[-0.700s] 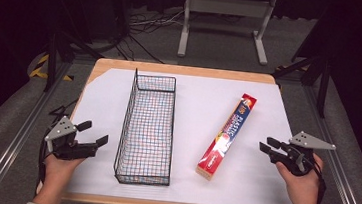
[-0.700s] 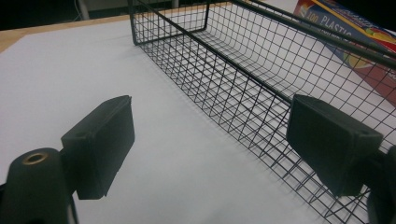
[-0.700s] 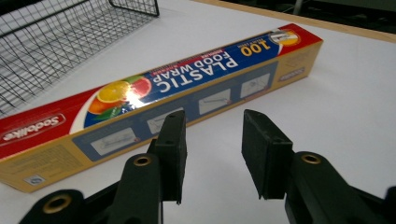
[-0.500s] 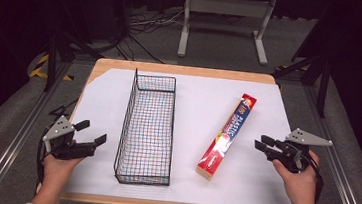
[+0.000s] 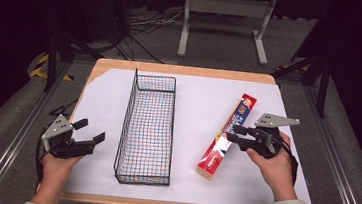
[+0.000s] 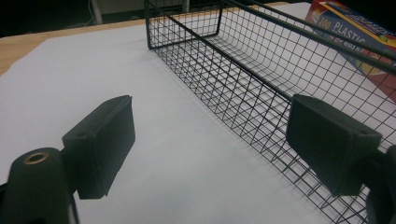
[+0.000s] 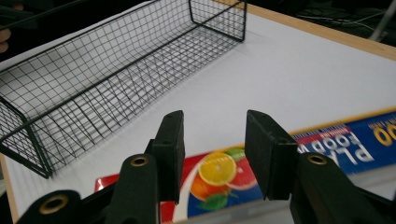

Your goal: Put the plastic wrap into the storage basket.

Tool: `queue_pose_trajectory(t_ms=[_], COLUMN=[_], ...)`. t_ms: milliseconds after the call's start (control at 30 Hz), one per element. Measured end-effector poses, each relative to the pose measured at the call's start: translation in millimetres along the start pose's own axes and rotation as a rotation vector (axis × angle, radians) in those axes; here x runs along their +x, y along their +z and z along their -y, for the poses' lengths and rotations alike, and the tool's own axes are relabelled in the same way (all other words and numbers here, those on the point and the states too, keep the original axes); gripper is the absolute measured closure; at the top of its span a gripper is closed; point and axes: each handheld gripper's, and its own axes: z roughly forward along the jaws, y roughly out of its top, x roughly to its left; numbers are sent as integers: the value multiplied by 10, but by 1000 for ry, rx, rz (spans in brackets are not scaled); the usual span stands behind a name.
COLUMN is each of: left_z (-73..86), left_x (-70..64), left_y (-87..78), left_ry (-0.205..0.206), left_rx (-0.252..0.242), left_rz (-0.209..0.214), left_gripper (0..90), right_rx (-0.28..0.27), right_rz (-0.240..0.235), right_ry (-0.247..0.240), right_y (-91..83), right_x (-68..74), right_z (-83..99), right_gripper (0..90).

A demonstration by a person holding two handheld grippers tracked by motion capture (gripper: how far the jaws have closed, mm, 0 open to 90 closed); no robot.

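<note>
Right gripper [image 5: 237, 134] jaws apart, poised over the long red-and-blue cardboard plastic-wrap box [image 5: 228, 129] lying right of centre, toward the tabletop's right edge. Left gripper [image 5: 90, 131] jaws apart, beside the black wire basket [image 5: 147, 124].

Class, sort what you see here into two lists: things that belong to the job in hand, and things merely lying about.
Belongs to the job:
- plastic wrap box, under the open right tongs
- wire basket, probably its destination
- left tongs, open, waiting beside the basket

Lying about:
- metal stand on the floor beyond the table
- floor cables
</note>
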Motion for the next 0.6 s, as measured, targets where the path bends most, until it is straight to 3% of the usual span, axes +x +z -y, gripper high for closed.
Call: queue_pose_trajectory(t_ms=[433, 600], left_z=[-5, 2], left_x=[12, 28], left_y=[-8, -12], left_ry=[0, -5], left_rx=[-3, -3], left_rz=[-16, -27], left_gripper=[168, 170], right_rx=[40, 73], right_rz=[-83, -124], right_ry=[-74, -67], right_y=[479, 656], right_x=[331, 423], right_z=[-350, -384], right_gripper=[606, 658])
